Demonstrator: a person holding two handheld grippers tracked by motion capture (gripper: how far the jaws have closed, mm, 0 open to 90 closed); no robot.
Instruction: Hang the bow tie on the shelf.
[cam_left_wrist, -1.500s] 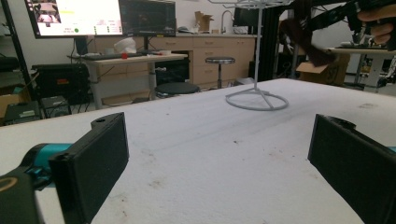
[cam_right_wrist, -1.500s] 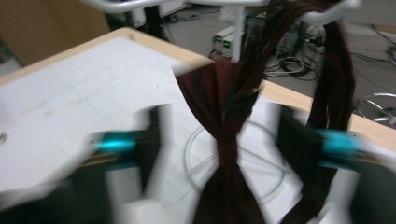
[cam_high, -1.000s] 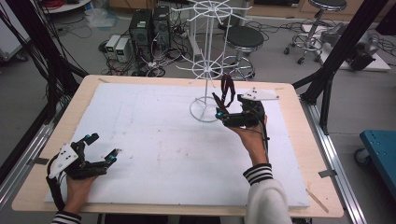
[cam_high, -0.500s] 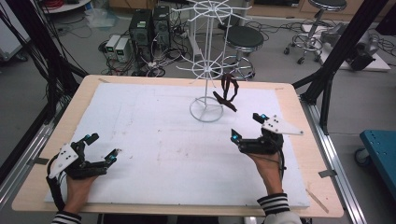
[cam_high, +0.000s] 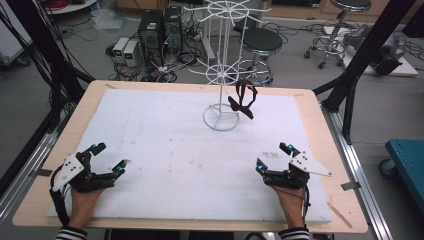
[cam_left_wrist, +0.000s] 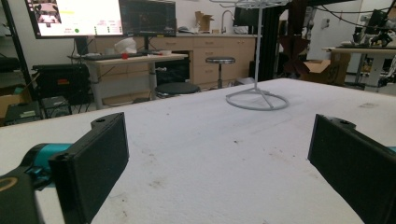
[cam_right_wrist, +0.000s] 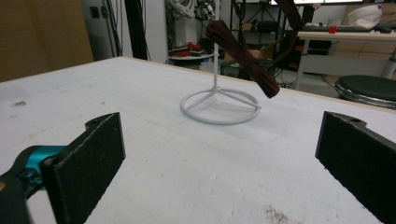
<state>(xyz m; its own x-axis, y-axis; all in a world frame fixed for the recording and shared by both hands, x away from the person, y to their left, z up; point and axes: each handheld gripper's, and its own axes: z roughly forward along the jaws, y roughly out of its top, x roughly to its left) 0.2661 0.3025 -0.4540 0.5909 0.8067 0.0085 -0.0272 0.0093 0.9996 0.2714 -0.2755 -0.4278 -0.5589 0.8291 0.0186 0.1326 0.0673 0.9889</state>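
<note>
Even, bright overhead light with only faint shadows on the white table cover (cam_high: 165, 145); all frames soft, backgrounds slightly blurred.

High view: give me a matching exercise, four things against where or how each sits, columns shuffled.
Things
1. dark red strap
2. white wire rack
3. left gripper
4. right gripper

States
A. stands on a ring base at the far middle of the mat
B. open, low at the near left corner
C. hangs from a rack arm
D. open, low at the near right

Pairs: 1-C, 2-A, 3-B, 4-D
</note>
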